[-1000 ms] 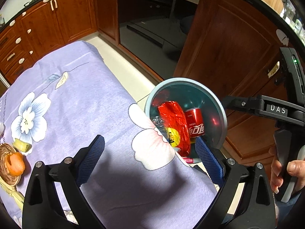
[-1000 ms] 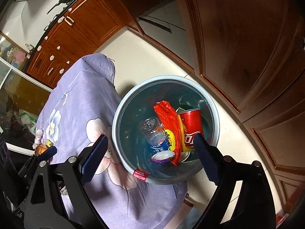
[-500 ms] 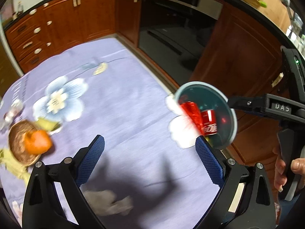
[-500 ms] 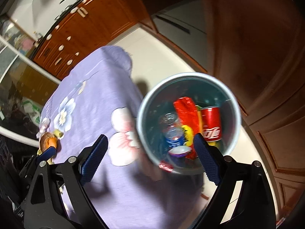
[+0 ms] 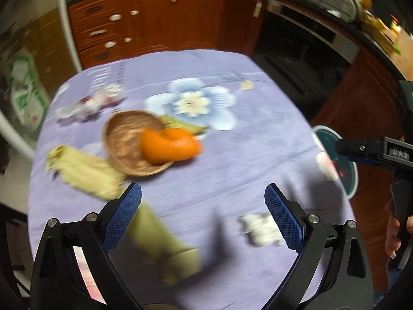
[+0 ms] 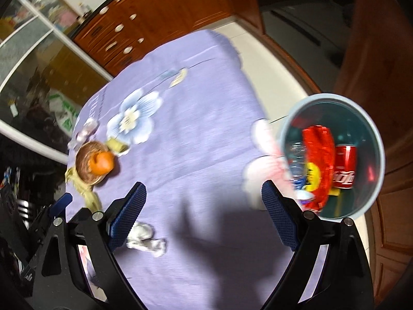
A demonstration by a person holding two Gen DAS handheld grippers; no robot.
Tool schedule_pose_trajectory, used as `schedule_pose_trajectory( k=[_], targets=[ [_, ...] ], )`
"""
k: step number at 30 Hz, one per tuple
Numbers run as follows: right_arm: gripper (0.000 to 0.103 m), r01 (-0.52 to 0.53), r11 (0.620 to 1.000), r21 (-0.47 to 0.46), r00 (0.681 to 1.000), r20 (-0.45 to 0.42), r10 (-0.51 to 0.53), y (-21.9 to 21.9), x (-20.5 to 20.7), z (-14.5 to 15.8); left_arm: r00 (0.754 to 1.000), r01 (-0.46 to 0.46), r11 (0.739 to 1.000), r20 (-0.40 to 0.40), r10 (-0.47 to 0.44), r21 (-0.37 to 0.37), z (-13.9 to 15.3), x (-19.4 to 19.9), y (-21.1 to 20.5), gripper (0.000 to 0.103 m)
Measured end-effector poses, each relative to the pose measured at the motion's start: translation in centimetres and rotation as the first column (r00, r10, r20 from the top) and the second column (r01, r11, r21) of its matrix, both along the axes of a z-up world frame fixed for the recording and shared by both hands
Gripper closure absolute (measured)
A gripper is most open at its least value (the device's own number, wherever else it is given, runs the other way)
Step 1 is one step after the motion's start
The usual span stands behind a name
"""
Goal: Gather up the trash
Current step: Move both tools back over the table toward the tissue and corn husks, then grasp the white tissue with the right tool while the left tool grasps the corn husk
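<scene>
A grey-rimmed trash bin [image 6: 371, 129] stands beside the table's right edge, holding a red snack bag [image 6: 318, 160], a red cola can [image 6: 344, 166] and a clear bottle [image 6: 295, 162]. In the left wrist view only its rim [image 5: 321, 130] shows. A crumpled white tissue [image 5: 259, 228] [image 6: 145, 239] lies on the purple cloth near me. Yellowish husks [image 5: 85, 173] and a green piece [image 5: 160, 235] lie at the left. My left gripper [image 5: 202, 217] is open and empty above the cloth. My right gripper [image 6: 204, 219] is open and empty.
A woven coaster [image 5: 129, 142] [image 6: 86, 165] carries an orange fruit [image 5: 169, 144] [image 6: 102, 162]. A clear wrapper [image 5: 90, 104] lies at the far left. The purple flowered tablecloth [image 5: 232, 160] covers the table. Wooden cabinets [image 5: 155, 18] and an oven [image 5: 296, 51] stand behind.
Both grippers have swung left from over the bin to over the table. The coaster, fruit, husks and tissue have come into view; the bin has slid to the right edge.
</scene>
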State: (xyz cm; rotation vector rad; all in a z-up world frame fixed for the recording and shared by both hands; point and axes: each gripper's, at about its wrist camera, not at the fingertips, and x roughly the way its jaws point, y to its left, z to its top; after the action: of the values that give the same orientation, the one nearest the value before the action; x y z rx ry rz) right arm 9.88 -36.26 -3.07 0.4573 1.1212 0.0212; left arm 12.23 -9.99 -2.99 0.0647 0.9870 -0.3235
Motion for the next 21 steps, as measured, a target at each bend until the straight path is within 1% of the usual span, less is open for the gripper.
schedule_pose_trajectory(
  k=[3, 6, 11, 18, 21],
  targets=[
    [0.016, -0.037, 0.999, -0.002, 0.999, -0.013, 0.037, 2.3, 0.5, -0.3, 0.999, -0.038, 0.999, -0.011, 0.038, 0.007, -0.7, 0.1, 2.4, 0.007],
    [0.016, -0.073, 0.997, -0.005, 0.997, -0.034, 0.073, 4.3, 0.8, -0.9, 0.996, -0.074, 0.997, -0.047, 0.074, 0.005, -2.2, 0.2, 4.6, 0.007],
    [0.016, -0.105, 0.994, -0.005, 0.992, -0.069, 0.104, 6.8, 0.8, -2.0, 0.991, -0.107, 0.994, -0.08, 0.106, -0.005, -4.2, 0.2, 6.3, 0.007],
    [0.016, -0.115, 0.993, -0.015, 0.987, -0.114, 0.112, 8.6, -0.2, -3.0, 0.989, -0.128, 0.991, -0.072, 0.13, 0.031, -5.8, 0.3, 7.7, 0.007],
    [0.016, -0.114, 0.993, -0.013, 0.986, -0.127, 0.111, 9.1, -0.3, -3.3, 0.985, -0.152, 0.988, -0.074, 0.153, 0.03, -6.2, 0.3, 9.1, 0.007]
  ],
)
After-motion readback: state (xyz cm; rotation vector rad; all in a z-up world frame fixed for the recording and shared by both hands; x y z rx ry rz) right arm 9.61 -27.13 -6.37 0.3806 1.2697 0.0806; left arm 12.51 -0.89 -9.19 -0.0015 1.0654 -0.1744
